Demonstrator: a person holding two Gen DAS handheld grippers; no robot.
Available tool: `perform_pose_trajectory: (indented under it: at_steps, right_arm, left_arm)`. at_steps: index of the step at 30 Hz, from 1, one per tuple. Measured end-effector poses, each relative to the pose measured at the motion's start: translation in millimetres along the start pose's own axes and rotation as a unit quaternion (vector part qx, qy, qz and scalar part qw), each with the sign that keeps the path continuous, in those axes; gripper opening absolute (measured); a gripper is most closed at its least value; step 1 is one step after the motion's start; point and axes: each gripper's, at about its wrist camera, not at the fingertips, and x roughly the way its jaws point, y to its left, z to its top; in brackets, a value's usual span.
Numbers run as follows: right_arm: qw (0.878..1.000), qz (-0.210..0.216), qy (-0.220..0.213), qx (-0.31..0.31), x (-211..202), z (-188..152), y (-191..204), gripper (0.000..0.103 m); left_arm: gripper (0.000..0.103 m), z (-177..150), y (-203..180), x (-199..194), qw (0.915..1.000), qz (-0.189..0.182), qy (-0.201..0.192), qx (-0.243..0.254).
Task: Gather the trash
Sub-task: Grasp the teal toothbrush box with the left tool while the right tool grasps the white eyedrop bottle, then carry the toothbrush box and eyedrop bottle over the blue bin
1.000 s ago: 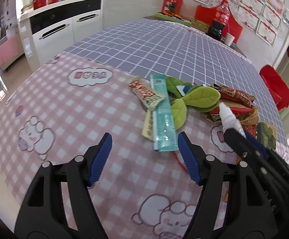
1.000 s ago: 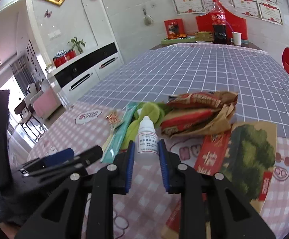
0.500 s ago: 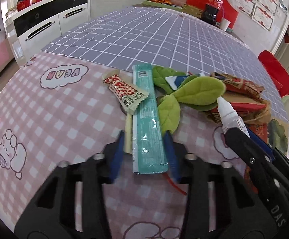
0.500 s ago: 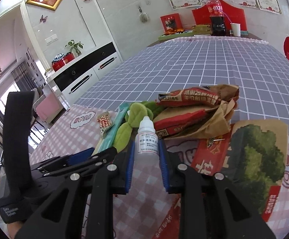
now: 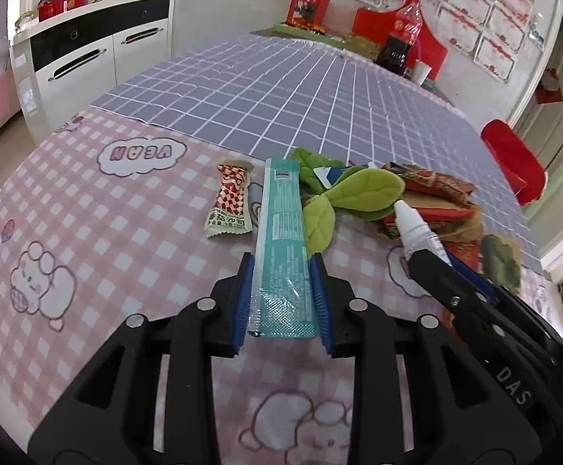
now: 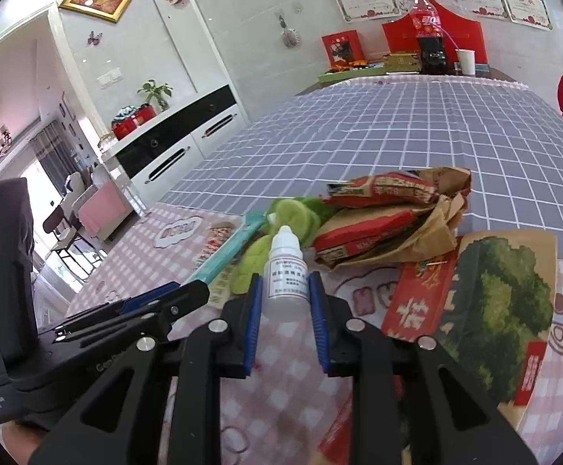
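Note:
A long teal wrapper lies lengthwise on the pink checked cloth. Its near end sits between the blue pads of my left gripper, whose jaws are closing and touch both of its edges. My right gripper is shut on a small white dropper bottle, held upright just above the cloth. Beside the teal wrapper lie a red-and-white sachet, green leaf-shaped pieces and crumpled red and brown snack wrappers. The two grippers are side by side, the right one close on the left one's right.
A card with a tree picture and a red paper lie right of the bottle. A cola bottle and a paper cup stand at the table's far end. A red chair is at the right, a white cabinet at the left.
My left gripper moved forward over the teal wrapper and its jaws went from wide open to closed around the wrapper's near end. The right gripper kept holding the bottle.

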Motion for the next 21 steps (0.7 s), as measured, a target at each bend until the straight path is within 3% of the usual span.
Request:
perform_pose_trajectory:
  at_steps: [8, 21]
  right_arm:
    - [0.999, 0.033, 0.005, -0.017, -10.8, -11.5, 39.9, 0.024]
    - [0.992, 0.093, 0.027, -0.084, 3.7, -29.2, 160.3, 0.024]
  left_arm:
    - [0.029, -17.0, 24.4, -43.4, 0.9997, 0.004, -0.024, -0.01]
    - [0.029, -41.0, 132.2, -120.7, 0.9922, 0.05, -0.075, -0.086]
